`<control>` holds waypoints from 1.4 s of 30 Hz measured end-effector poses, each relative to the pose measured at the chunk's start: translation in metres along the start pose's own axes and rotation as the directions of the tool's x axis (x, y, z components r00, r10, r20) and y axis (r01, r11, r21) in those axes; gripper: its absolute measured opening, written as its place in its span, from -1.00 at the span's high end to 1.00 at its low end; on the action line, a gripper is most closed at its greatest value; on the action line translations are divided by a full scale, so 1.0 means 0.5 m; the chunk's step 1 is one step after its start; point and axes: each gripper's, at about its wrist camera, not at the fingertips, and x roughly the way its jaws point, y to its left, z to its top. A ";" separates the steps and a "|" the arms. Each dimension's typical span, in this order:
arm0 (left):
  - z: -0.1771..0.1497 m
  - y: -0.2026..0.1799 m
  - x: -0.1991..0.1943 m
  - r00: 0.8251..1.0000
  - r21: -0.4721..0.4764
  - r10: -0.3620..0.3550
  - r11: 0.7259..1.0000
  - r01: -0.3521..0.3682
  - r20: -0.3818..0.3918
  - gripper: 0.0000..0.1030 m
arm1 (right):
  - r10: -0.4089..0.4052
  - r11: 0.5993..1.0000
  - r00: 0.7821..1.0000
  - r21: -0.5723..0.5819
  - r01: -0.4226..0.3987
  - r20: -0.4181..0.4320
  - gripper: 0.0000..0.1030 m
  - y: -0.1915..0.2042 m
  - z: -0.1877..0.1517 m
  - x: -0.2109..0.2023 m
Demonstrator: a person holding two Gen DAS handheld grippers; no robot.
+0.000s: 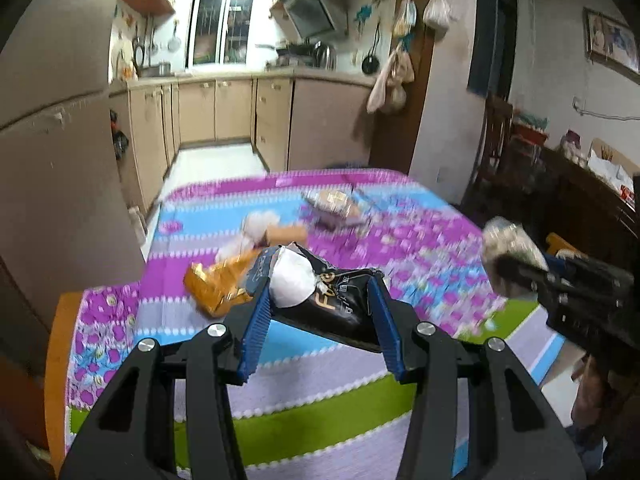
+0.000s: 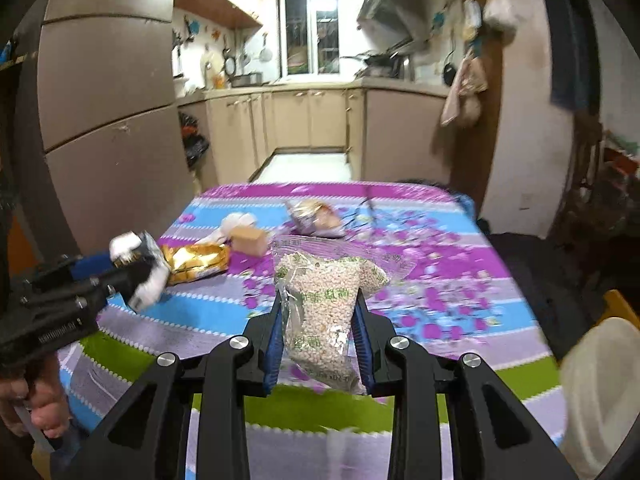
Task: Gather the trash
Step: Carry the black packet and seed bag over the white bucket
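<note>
A black snack wrapper with a white inside sat clamped between the blue pads of the left gripper, held above the table. A clear bag of small pale grains was pinched in the right gripper, also lifted off the striped tablecloth. On the cloth beyond lay a gold wrapper, a small brown box just beside it, and a crumpled packet farther back.
</note>
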 end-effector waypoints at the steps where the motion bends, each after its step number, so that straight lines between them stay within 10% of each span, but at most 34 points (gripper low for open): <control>1: 0.009 -0.013 -0.008 1.000 0.000 -0.001 1.000 0.001 0.014 0.10 | -0.017 1.000 1.000 0.004 0.016 0.012 0.38 -0.010 0.000 -0.016; 24: 0.092 -0.314 -0.006 0.984 0.102 -0.170 0.981 0.163 0.059 0.10 | -0.266 0.958 0.959 0.141 0.250 0.102 0.38 -0.265 0.011 -0.256; 42: 0.113 -0.654 0.052 0.921 0.257 -0.388 0.888 0.382 -0.029 0.10 | -0.491 0.837 0.871 0.279 0.472 0.000 0.38 -0.617 -0.063 -0.441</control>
